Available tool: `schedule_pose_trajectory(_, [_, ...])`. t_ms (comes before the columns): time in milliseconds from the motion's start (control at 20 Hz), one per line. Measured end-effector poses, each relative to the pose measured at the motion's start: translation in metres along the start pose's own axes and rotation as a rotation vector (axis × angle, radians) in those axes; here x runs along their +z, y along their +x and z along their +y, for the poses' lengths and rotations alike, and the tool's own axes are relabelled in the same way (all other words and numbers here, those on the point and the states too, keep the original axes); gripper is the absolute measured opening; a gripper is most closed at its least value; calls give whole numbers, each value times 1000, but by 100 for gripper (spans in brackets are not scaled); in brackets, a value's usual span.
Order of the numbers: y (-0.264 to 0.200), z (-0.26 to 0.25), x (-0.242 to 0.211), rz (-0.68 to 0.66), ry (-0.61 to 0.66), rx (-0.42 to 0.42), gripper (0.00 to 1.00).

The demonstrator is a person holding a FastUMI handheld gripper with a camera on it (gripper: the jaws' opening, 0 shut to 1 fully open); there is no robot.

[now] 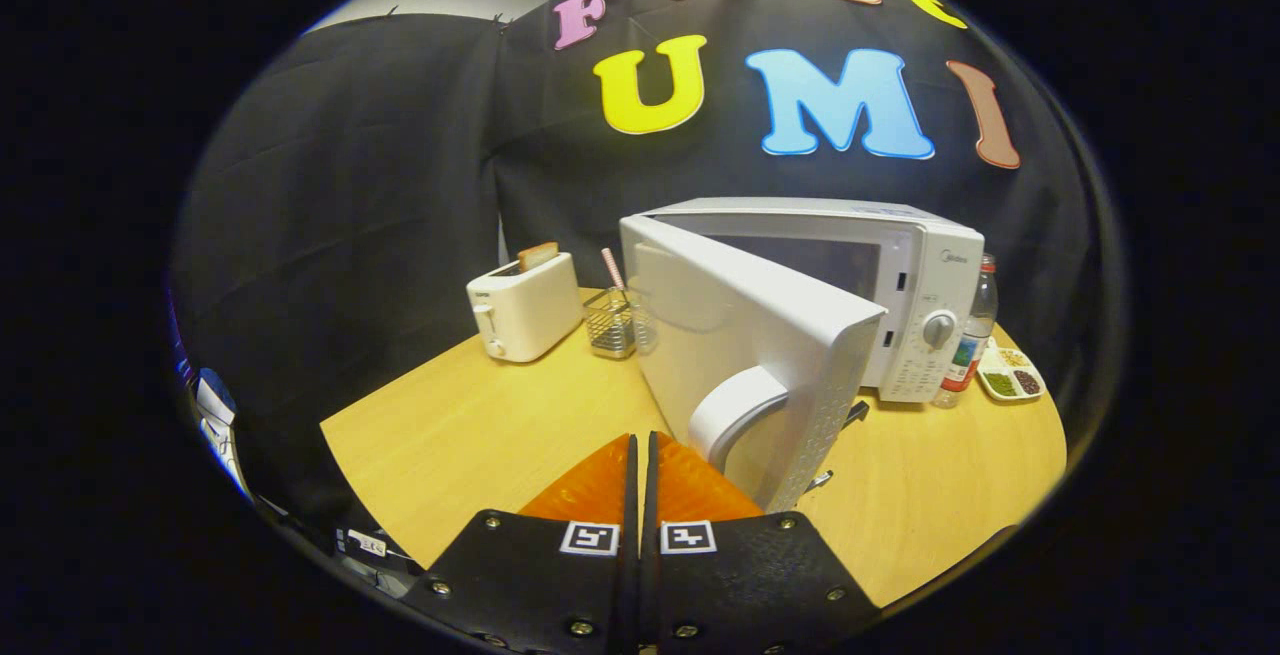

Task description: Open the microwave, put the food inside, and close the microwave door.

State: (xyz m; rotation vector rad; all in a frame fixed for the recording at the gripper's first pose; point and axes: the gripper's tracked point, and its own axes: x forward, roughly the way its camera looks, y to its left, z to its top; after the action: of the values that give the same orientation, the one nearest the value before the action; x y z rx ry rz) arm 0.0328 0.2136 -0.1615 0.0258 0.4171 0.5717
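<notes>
A white microwave stands on the wooden table, with its door swung partly open toward me. The door's curved white handle is just ahead of my fingertips, a little to their right. My gripper is shut, its two fingers pressed together with nothing between them. The microwave's cavity is mostly hidden behind the door. A small tray of food with several compartments lies on the table to the right of the microwave.
A white toaster with a slice of bread in it stands at the back left. A wire basket with a striped straw sits between toaster and microwave. A plastic bottle stands beside the microwave's control panel.
</notes>
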Motion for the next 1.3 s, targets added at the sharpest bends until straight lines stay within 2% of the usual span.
schedule_pose_trajectory(400, [22,-79,24,-12,37,-168,1])
schedule_pose_trajectory(900, [74,-150,63,-54,72,-343,1])
schedule_pose_trajectory(1300, [116,-187,88,-85,207,-436,1])
